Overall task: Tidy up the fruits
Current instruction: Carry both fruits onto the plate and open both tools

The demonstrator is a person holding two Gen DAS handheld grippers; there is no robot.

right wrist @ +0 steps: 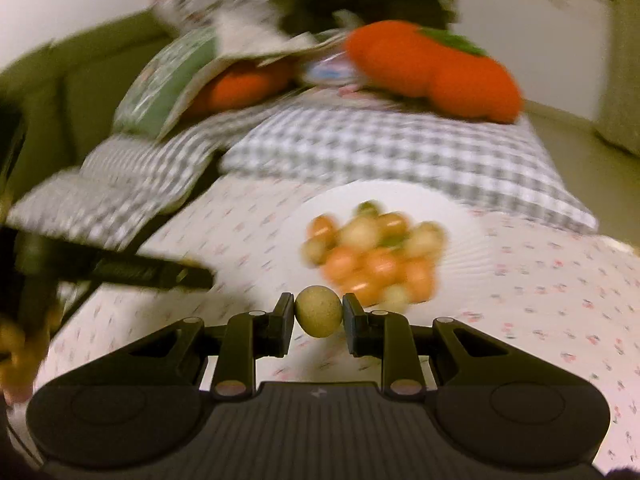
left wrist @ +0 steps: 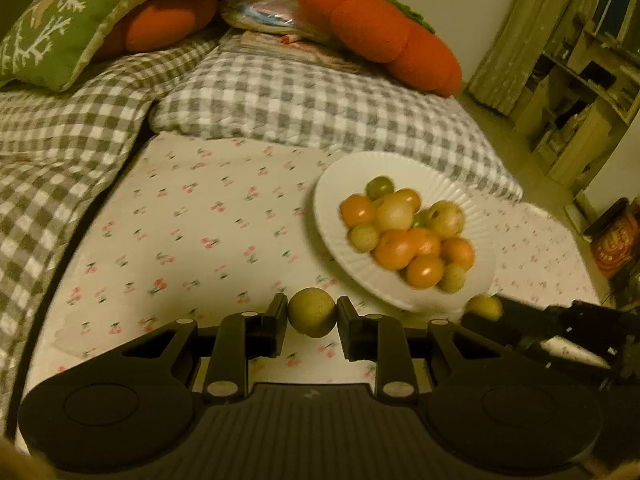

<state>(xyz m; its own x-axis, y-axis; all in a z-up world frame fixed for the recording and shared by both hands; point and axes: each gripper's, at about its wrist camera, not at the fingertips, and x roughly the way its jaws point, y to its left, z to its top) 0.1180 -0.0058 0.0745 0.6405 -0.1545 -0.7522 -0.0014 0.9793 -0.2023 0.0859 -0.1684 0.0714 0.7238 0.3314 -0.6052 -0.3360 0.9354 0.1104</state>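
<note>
A white ribbed plate (left wrist: 344, 184) lies on the cherry-print sheet, piled with several small orange and yellow-green fruits (left wrist: 404, 232). My left gripper (left wrist: 312, 318) is shut on a round green fruit (left wrist: 312, 316), held above the sheet just left of the plate's near rim. In the left wrist view my right gripper (left wrist: 486, 310) comes in from the right edge with a yellow-green fruit (left wrist: 484, 306) at its tip. The blurred right wrist view shows my right gripper (right wrist: 319, 317) shut on that fruit (right wrist: 319, 316) in front of the plate (right wrist: 460, 216). The left gripper (right wrist: 200, 276) shows there as a dark bar at left.
Grey checked pillows (left wrist: 304, 96) lie behind the plate. Orange plush cushions (left wrist: 384, 36) and a green embroidered cushion (left wrist: 60, 24) are stacked at the back. Wooden shelves (left wrist: 584, 80) stand on the right, beyond the bed's edge. The sheet (left wrist: 192, 220) spreads left of the plate.
</note>
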